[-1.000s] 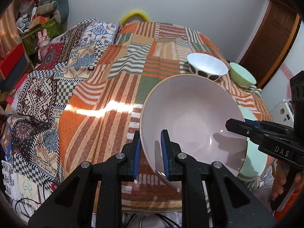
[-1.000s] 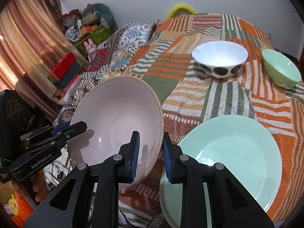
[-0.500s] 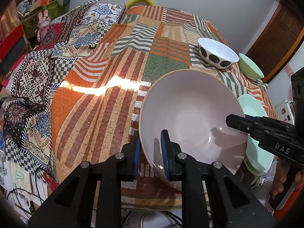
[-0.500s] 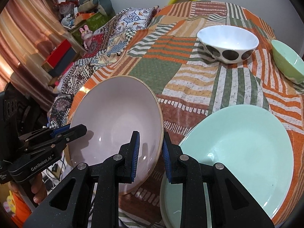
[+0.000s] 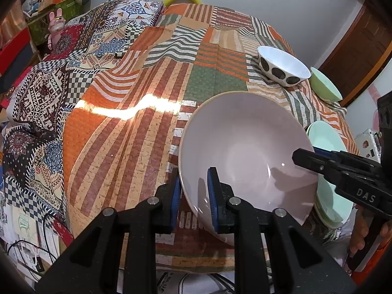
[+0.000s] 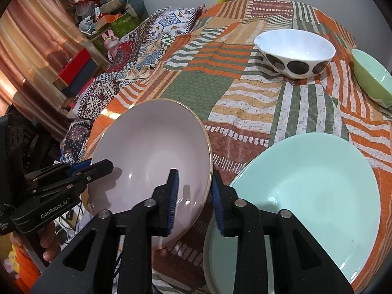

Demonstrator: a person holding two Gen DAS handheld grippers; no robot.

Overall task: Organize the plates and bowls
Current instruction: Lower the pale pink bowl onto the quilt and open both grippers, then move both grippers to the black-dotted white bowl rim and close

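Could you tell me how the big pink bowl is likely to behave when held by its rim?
The pink bowl looks glazed and glossy, so probably slippery in the pads. It looks ceramic: likely stiff, fairly heavy and breakable. With only the left gripper clamping its rim, it may tilt.

patchwork cloth, pink rabbit toy

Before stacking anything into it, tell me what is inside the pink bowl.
The pink bowl looks empty: only glare and gripper shadows show on its inner surface. One pad of each hand-held gripper, left and right, reaches over the rim and hides small patches there.
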